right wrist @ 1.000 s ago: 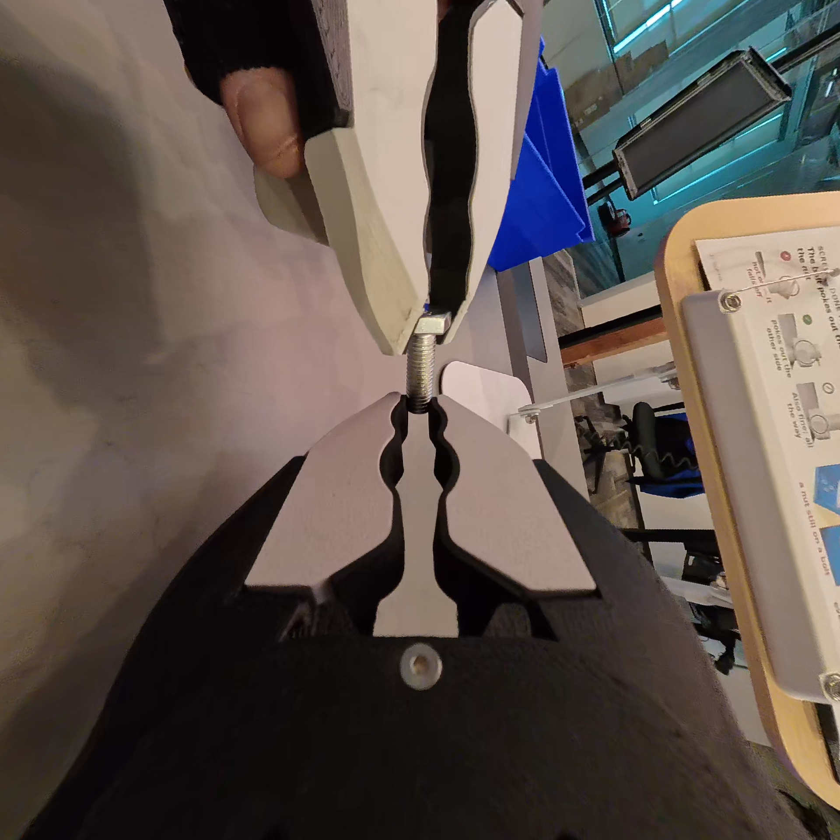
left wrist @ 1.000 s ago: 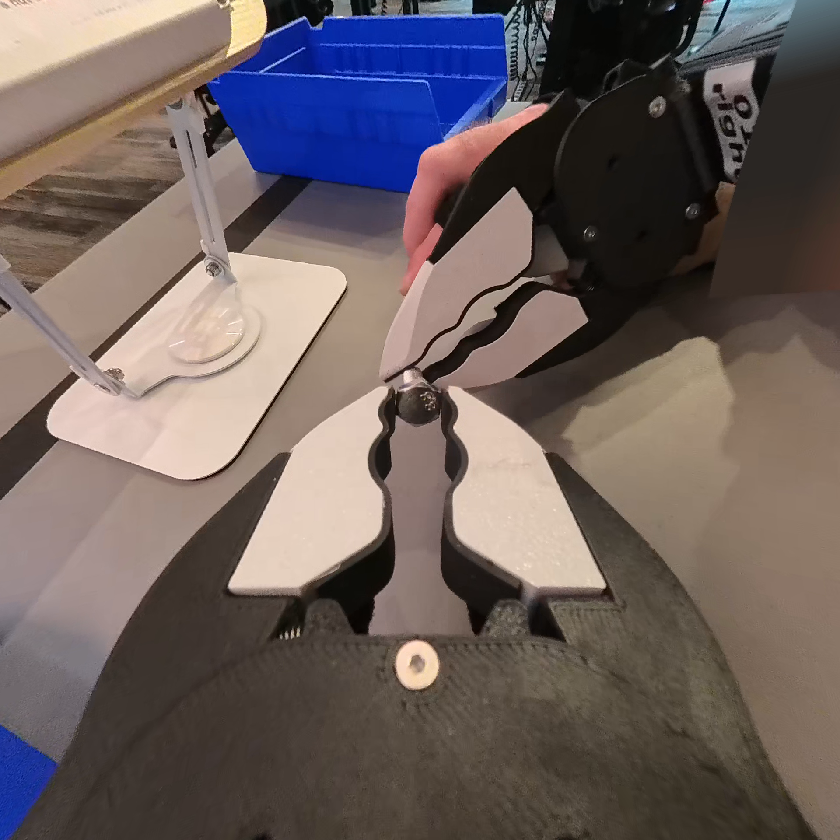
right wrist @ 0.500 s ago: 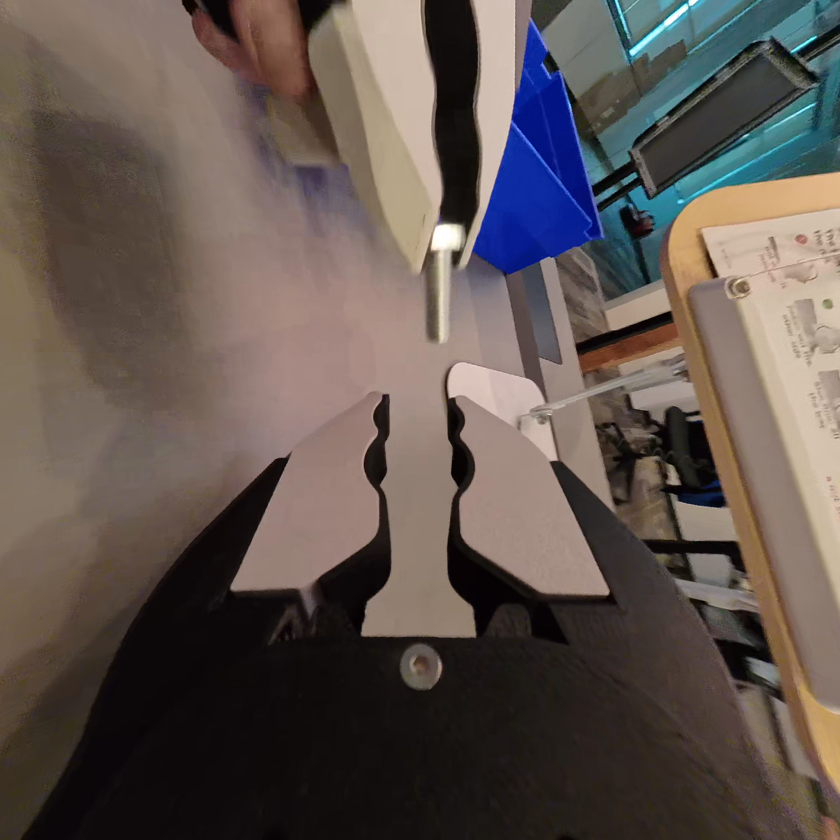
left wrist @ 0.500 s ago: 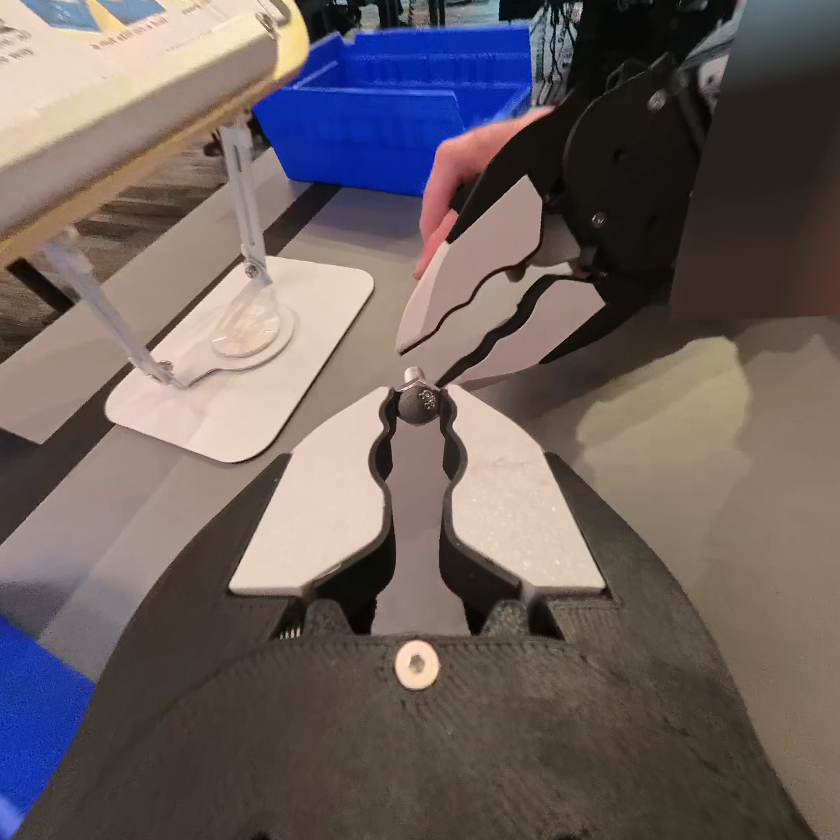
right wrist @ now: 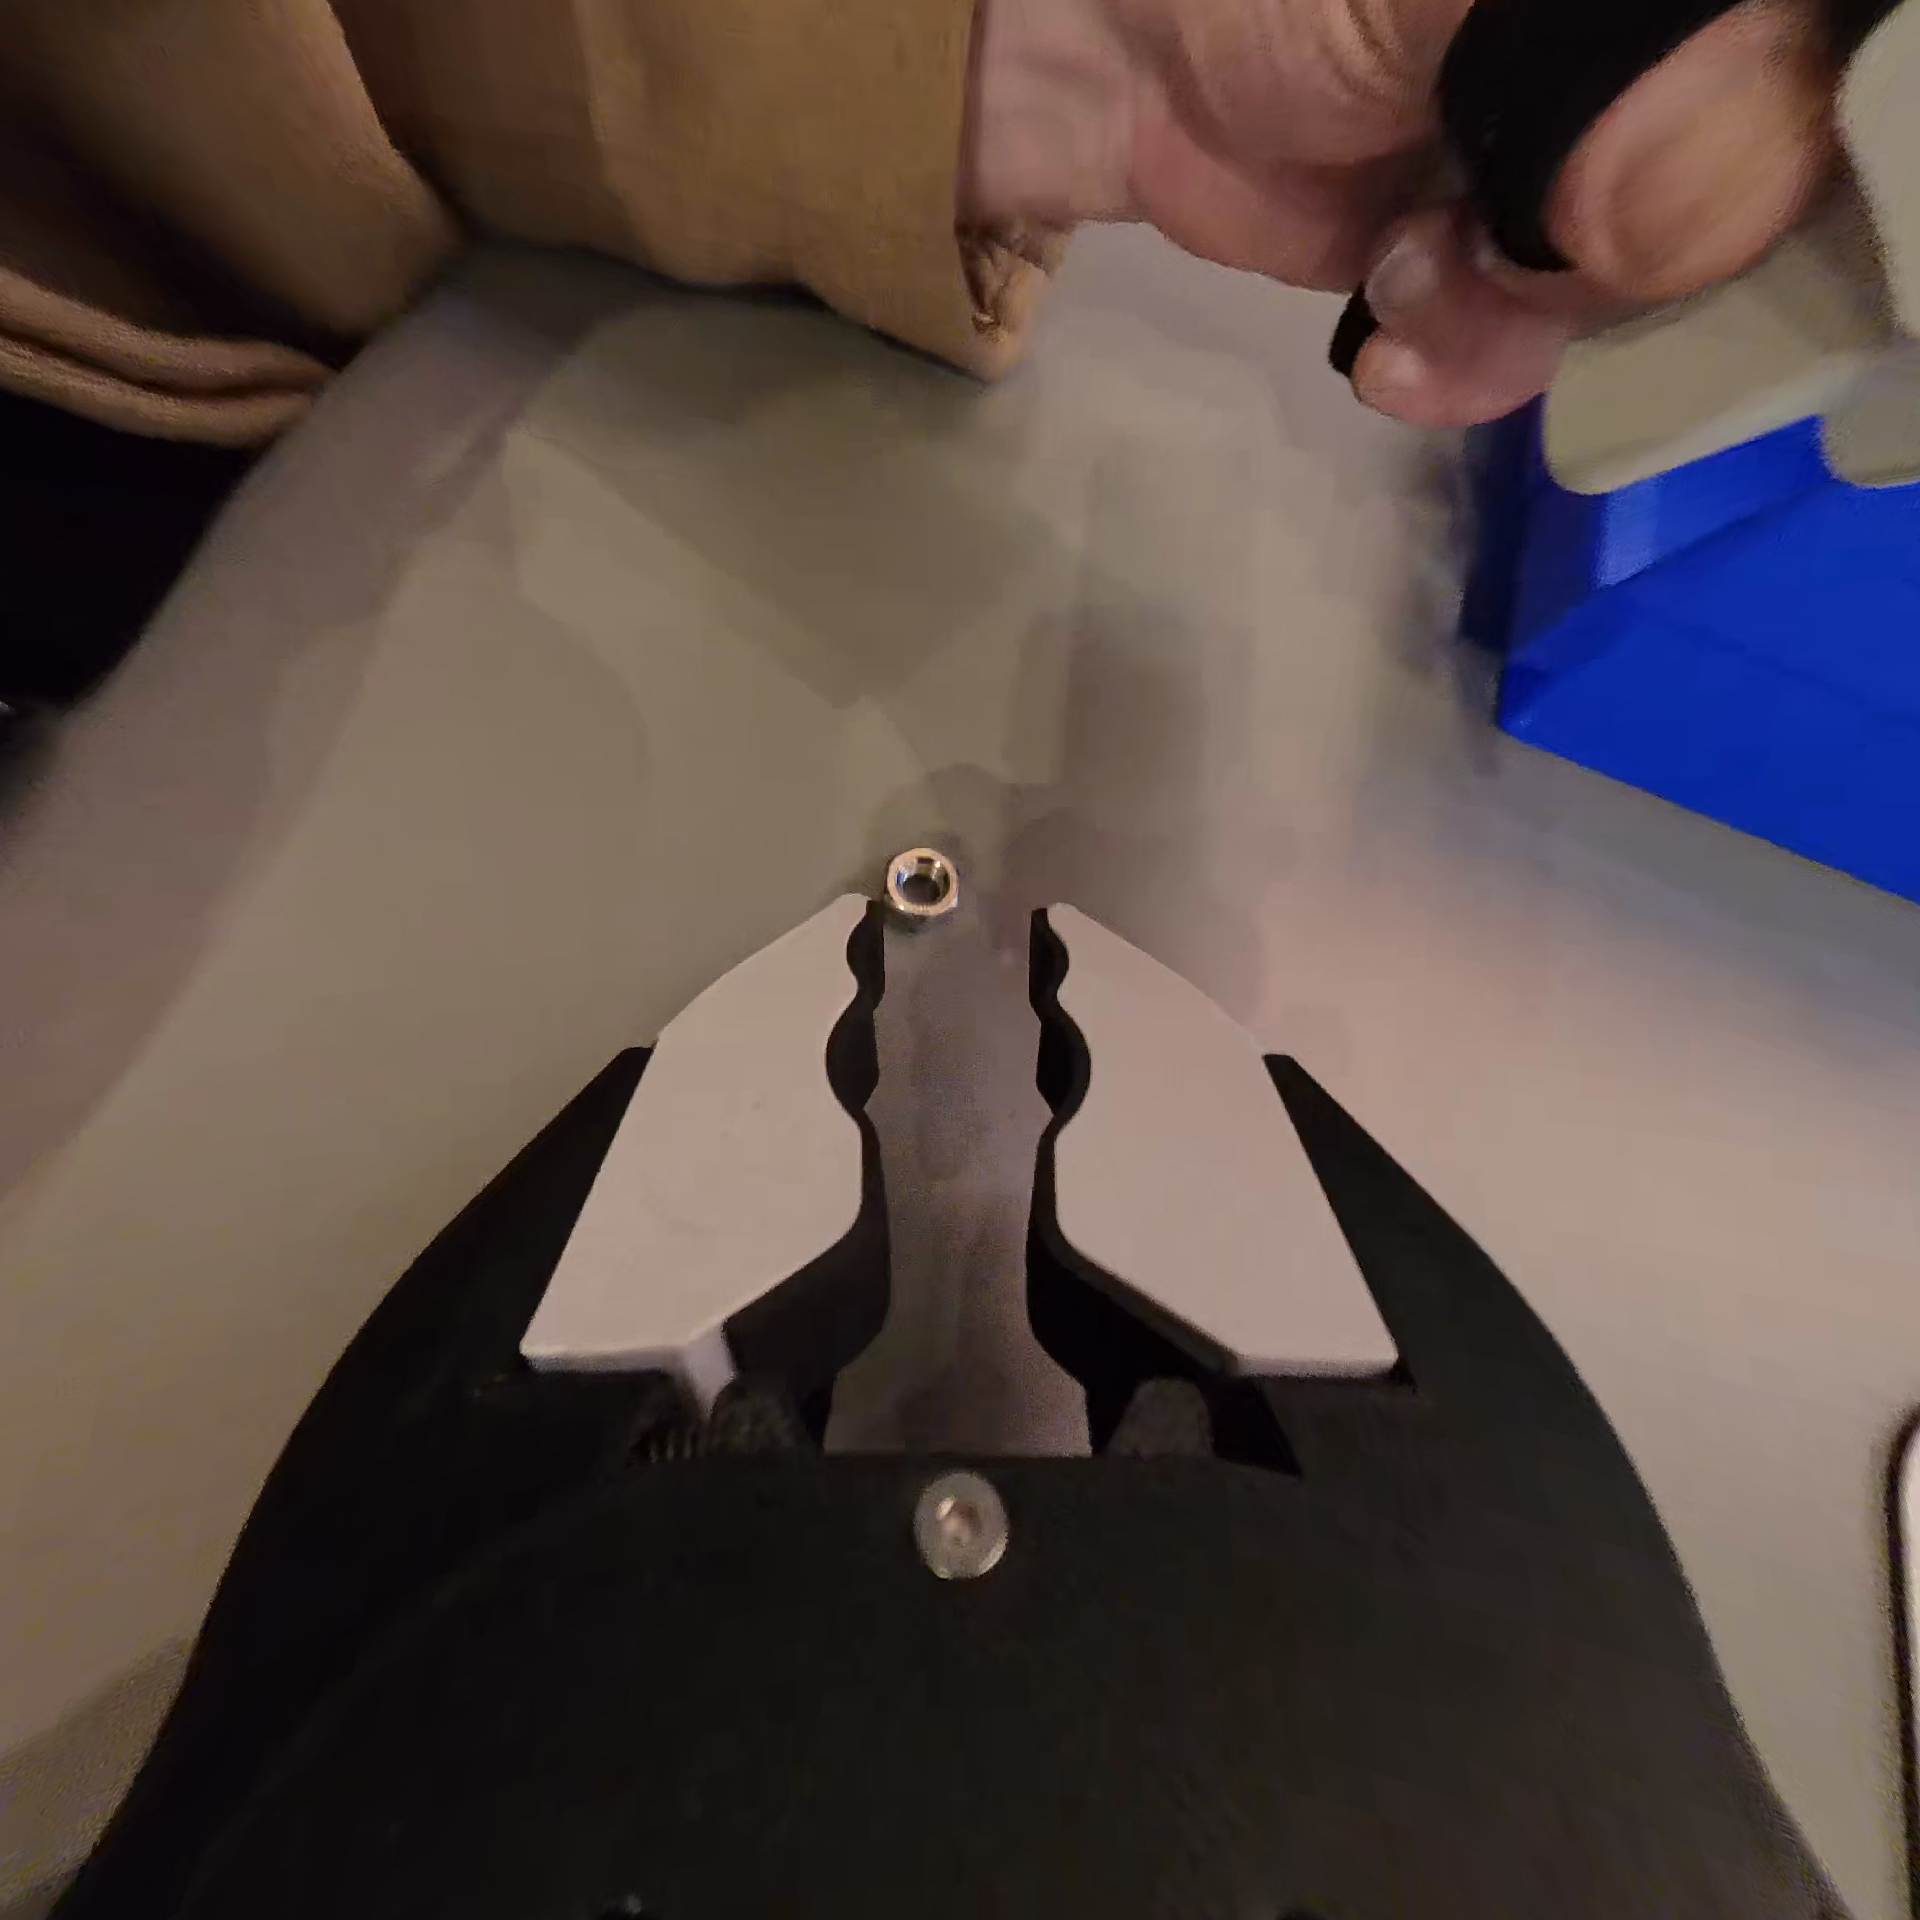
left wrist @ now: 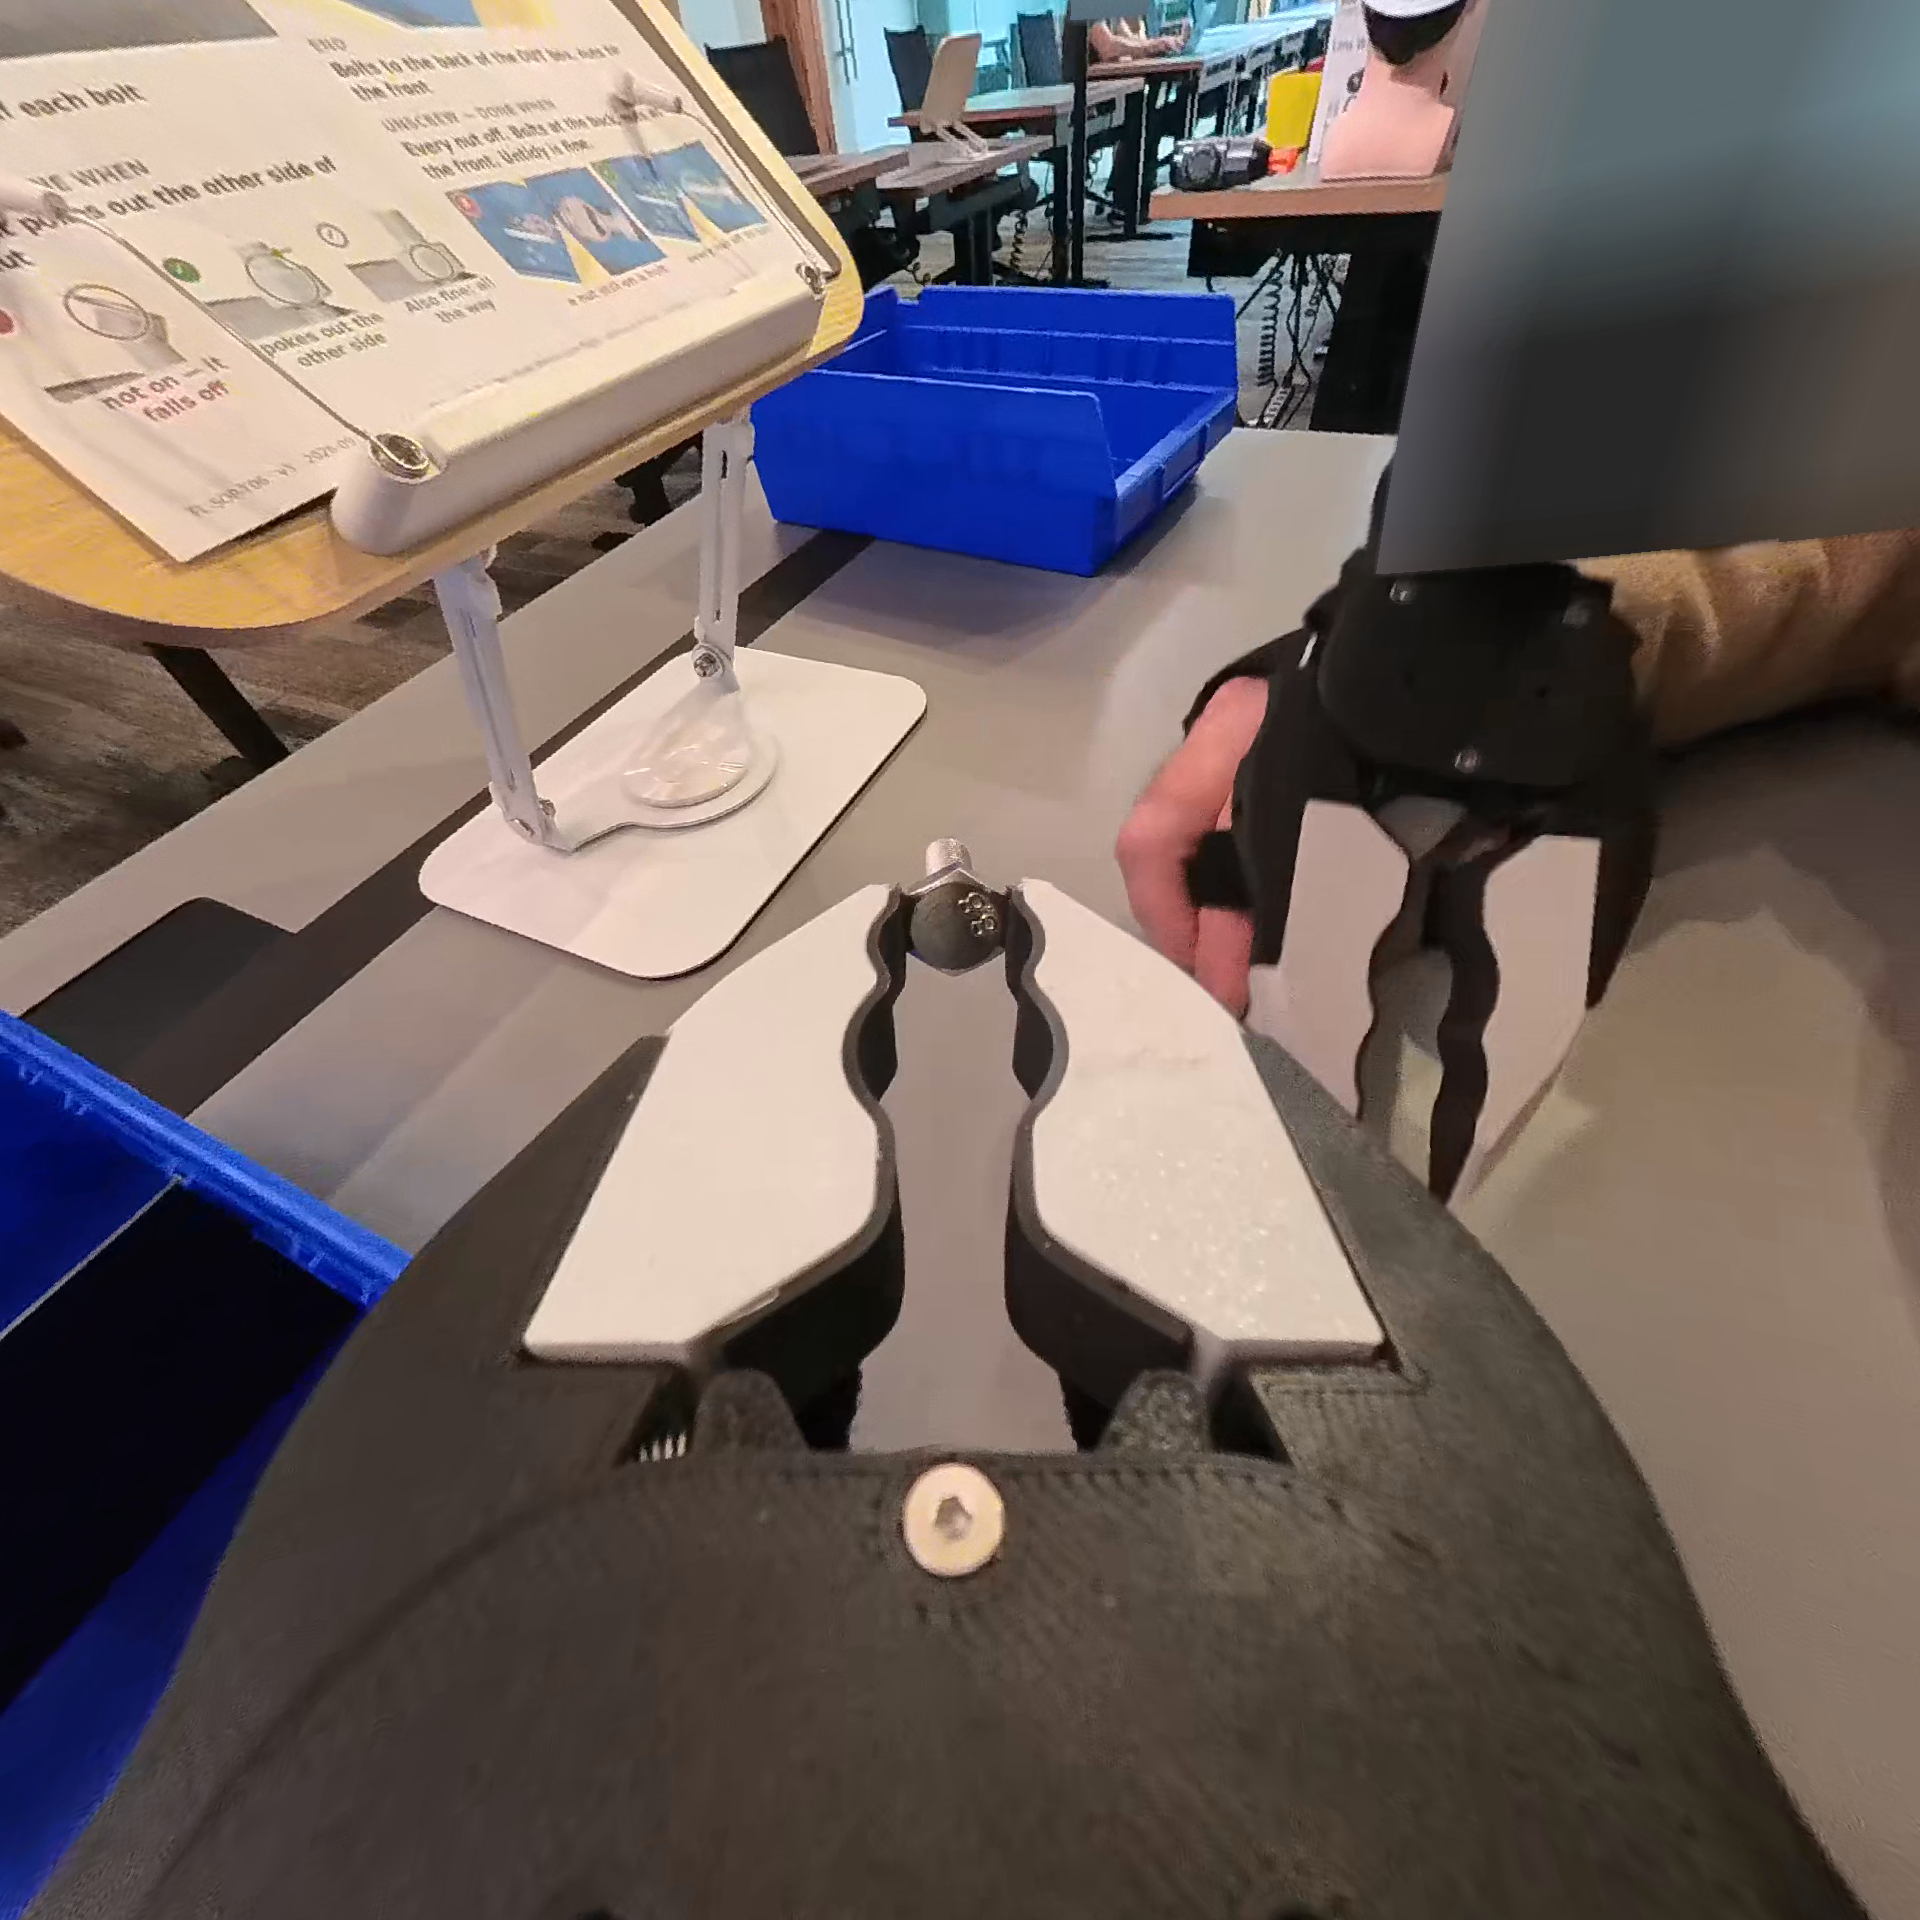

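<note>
Right claw (right wrist: 956,914) swung down over nut (right wrist: 921,883), left claw (left wrist: 954,914) clamping bolt (left wrist: 954,920)

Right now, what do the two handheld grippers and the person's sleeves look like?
Both grippers look alike. The left gripper has a rough, black, 3D-printed-looking body, two light grey flat fingers with wavy black inner edges, and a silver hex-socket screw at the centre. The right gripper matches it. The person wears tan sleeves, and a black strap or glove crosses the hand.
</note>
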The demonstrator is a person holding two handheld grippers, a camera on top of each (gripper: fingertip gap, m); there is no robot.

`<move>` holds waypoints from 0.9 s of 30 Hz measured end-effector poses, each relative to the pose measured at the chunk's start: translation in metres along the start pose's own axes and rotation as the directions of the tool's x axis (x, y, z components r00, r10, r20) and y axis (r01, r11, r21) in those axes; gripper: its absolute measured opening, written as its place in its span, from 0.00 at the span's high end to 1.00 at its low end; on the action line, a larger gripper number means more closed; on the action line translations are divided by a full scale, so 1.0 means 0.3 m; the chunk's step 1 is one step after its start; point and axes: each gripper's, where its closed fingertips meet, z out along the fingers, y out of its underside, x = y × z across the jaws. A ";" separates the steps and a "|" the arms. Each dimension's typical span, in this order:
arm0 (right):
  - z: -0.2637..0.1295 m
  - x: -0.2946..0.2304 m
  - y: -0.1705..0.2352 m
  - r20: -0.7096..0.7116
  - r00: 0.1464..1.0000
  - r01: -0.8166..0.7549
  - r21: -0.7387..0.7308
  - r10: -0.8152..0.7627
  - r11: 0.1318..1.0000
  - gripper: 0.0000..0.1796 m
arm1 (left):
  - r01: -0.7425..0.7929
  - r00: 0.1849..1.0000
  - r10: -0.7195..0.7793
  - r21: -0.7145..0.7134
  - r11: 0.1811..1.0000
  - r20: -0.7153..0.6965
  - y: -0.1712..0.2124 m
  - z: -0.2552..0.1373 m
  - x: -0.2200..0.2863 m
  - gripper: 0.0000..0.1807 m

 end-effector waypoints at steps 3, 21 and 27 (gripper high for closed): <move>0.056 -0.005 0.001 0.035 0.999 -0.009 -0.041 0.010 0.999 0.85 | 0.013 1.000 -0.013 0.004 1.000 -0.009 0.002 0.003 0.004 0.90; 0.139 -0.016 0.042 0.088 0.995 -0.029 -0.136 0.041 0.990 0.90 | 0.015 1.000 -0.015 0.013 1.000 0.000 -0.007 -0.005 0.003 0.90; 0.095 0.017 -0.005 0.050 0.998 -0.040 -0.044 0.042 0.998 0.90 | 0.054 0.998 -0.054 0.067 0.996 -0.012 -0.026 -0.022 -0.007 0.90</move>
